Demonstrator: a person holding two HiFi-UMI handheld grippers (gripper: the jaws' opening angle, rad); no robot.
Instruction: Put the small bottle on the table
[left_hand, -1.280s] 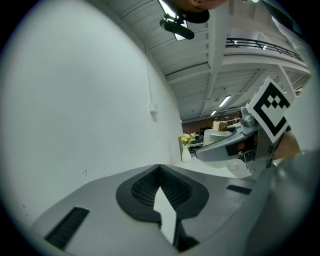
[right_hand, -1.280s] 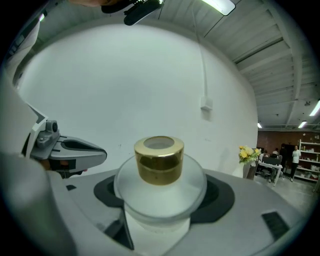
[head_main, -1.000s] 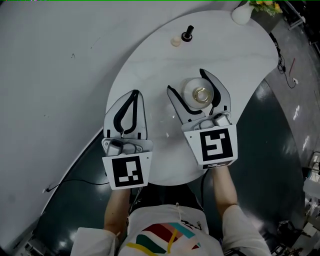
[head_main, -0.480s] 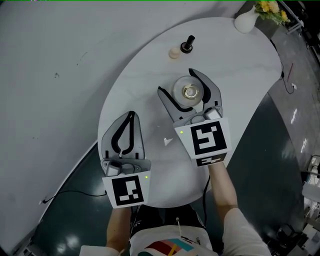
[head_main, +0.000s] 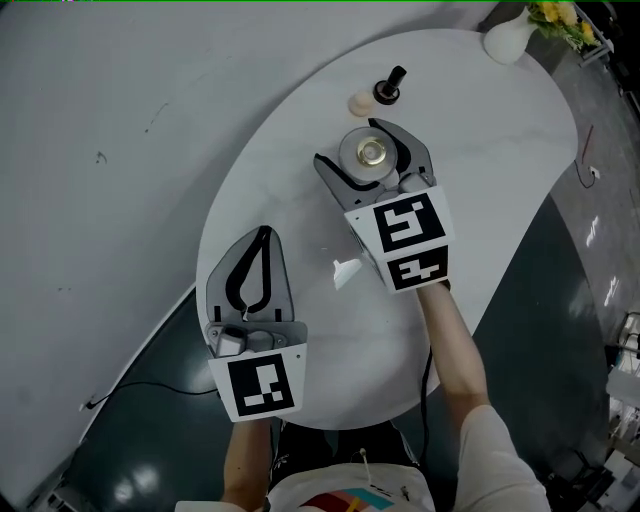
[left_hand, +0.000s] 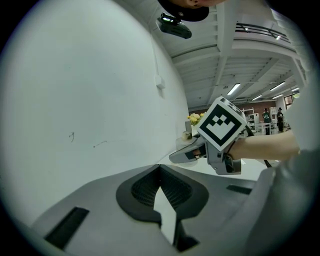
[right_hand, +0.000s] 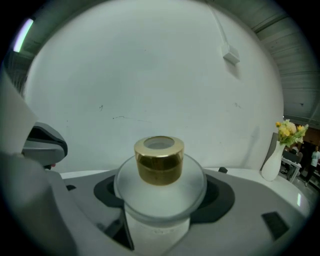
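White round table vs. pale wall behind. Small bottle over table's far half, upright: long axis vertical, gold cap pointing up. Clamped btwn jaws of right gripper, pads pressing frosted body both sides; base contact w/ tabletop unclear. Head view: only cap top & round shoulder from above. Right gripper view: side profile w/ gold cap, plus white vase w/ yellow flowers far right. Just beyond bottle in head view, black knob-like item beside small cream piece. Left gripper toward table's near edge, well apart, jaws closed together, nothing held. From left gripper view: marker cube of right gripper, side-on.
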